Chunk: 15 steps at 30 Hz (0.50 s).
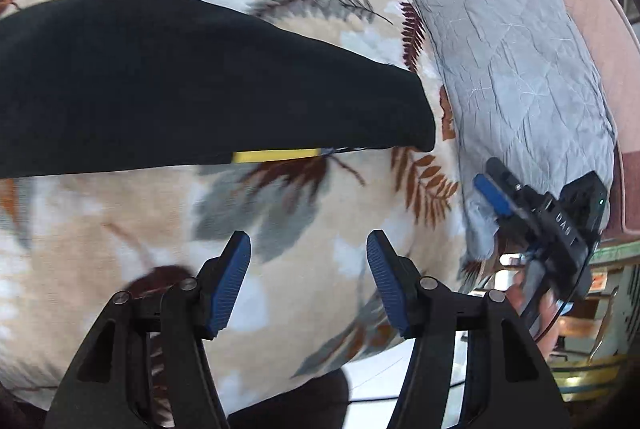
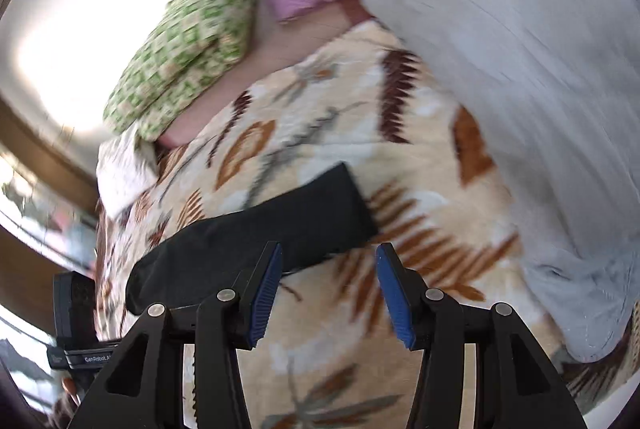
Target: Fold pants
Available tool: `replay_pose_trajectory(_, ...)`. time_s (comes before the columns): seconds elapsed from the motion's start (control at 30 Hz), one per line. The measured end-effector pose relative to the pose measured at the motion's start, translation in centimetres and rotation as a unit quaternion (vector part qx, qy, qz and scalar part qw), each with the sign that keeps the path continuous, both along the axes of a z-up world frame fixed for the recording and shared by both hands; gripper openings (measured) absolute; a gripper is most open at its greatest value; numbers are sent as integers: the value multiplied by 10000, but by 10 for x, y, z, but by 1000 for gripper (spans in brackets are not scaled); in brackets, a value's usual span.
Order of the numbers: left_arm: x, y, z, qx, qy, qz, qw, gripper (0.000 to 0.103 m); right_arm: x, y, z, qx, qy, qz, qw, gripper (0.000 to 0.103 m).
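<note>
Both tools, left tool (image 1: 308, 281) and right tool (image 2: 328, 295), are being held open, gripping nothing. Black pants (image 1: 168, 85) are lying folded on the leaf blanket (image 1: 320, 213). Risk being judged: 1 layer being snagged on regrasp, undoing the fold.

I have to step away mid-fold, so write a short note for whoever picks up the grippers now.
Left gripper: open, empty, above the blanket.
Right gripper: open, empty, near the pants' end.
Pants: black, lying flat on the blanket as a long narrow strip, beside the grey quilt.
Done: they look folded lengthwise and released.
Left: probably fold the strip across its length, then smooth it.
</note>
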State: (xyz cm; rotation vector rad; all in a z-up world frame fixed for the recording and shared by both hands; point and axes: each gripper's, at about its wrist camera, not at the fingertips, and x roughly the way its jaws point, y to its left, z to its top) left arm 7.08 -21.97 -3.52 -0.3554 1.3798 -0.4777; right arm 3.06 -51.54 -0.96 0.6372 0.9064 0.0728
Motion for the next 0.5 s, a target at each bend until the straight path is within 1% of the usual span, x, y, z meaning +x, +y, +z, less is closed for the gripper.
replay_pose_trajectory(0.1,9,-24,-11,-172,156,225,9995,60,9,-13,-24,421,66,-126,9990,51)
replay_pose_trajectory(0.17,16,-31,-19,-405,320,538,9972,60,13,-16,-34,595,54,-141,9981,51)
replay_pose_trajectory(0.23,25,-33,-29,-688,569,918,9918,59,21,-18,-43,704,82,-143,9974,51)
replay_pose_trajectory(0.33,34,-39,-41,-906,837,1322,9835,59,30,-19,-51,804,72,-83,9967,51)
replay_pose_trajectory(0.43,38,-45,-46,-1059,915,1628,9767,59,37,-20,-54,868,28,-1,9962,51)
replay_pose_trajectory(0.5,41,-51,-47,-1108,889,1753,9742,59,41,-21,-54,866,16,41,9962,51)
